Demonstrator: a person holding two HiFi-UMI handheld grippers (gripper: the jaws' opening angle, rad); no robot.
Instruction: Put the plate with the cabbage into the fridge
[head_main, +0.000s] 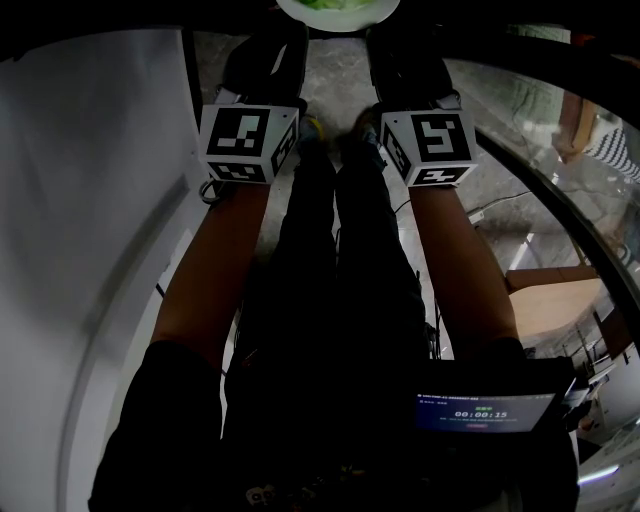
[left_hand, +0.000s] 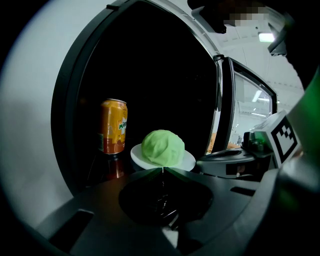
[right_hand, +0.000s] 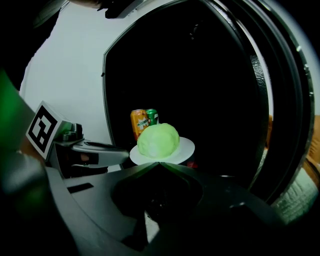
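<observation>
A white plate (head_main: 336, 14) carrying a pale green cabbage (head_main: 340, 5) is at the very top of the head view, held out ahead of me. My left gripper (left_hand: 162, 169) is shut on the plate's (left_hand: 187, 161) near rim, with the cabbage (left_hand: 163, 147) just beyond its jaws. My right gripper (right_hand: 160, 162) is likewise shut on the plate (right_hand: 185, 146), under the cabbage (right_hand: 158, 139). The plate hangs in front of the dark open fridge (left_hand: 160, 75). In the head view, both marker cubes (head_main: 247, 142) sit side by side below the plate.
An orange drink can (left_hand: 113, 125) stands inside the fridge at the left, with a green can (right_hand: 152, 116) beside it. The fridge door (left_hand: 240, 105) is swung open on the right. White fridge wall (head_main: 90, 200) lies to my left. A person's dark legs (head_main: 330, 300) stand below.
</observation>
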